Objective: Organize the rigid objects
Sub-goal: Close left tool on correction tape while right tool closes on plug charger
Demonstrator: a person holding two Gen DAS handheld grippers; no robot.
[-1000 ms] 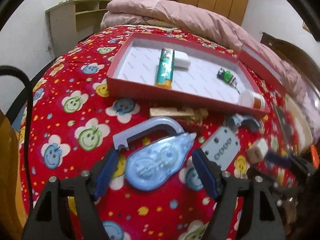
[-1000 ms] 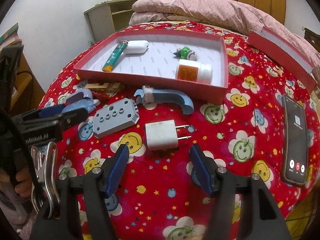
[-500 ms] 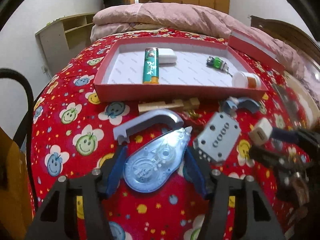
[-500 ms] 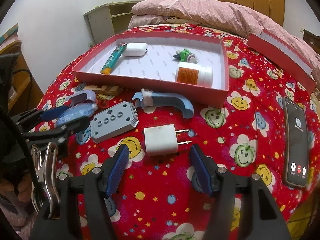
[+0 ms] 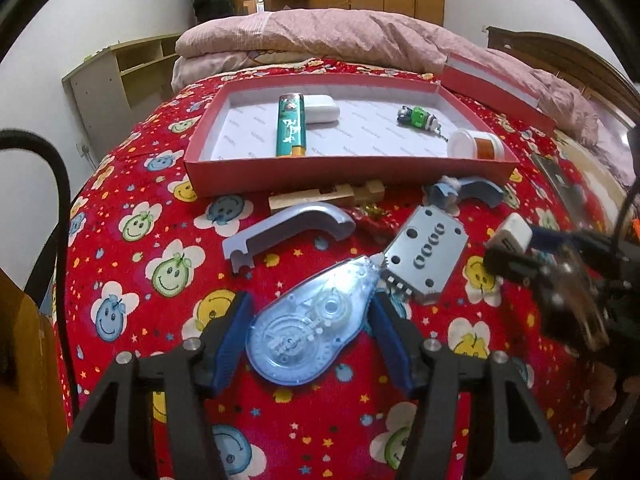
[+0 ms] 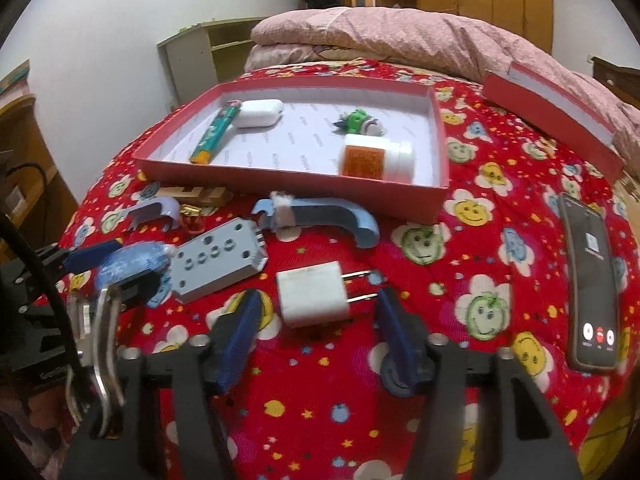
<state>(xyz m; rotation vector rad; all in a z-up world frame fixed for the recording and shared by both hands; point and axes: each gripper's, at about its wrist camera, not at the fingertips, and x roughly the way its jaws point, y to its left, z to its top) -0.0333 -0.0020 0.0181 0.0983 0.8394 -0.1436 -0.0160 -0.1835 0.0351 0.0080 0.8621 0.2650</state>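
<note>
My left gripper is shut on a clear blue correction tape dispenser that lies on the red patterned bedspread; both pads touch its sides. The right wrist view shows that same dispenser at the far left. My right gripper straddles a white charger plug, prongs pointing right. Its jaws are closing, with a gap still showing between the pads and the plug. The red box behind holds a green lighter, a white case, a green toy and a pill bottle.
A grey plate with holes, two blue-grey curved handles and a wooden block lie in front of the box. A phone lies at right, the red lid beyond it. A pink quilt covers the far bed.
My left jaws closed onto the correction tape dispenser and the gripper rolled level. The right jaws narrowed around the charger plug, which has not moved.
</note>
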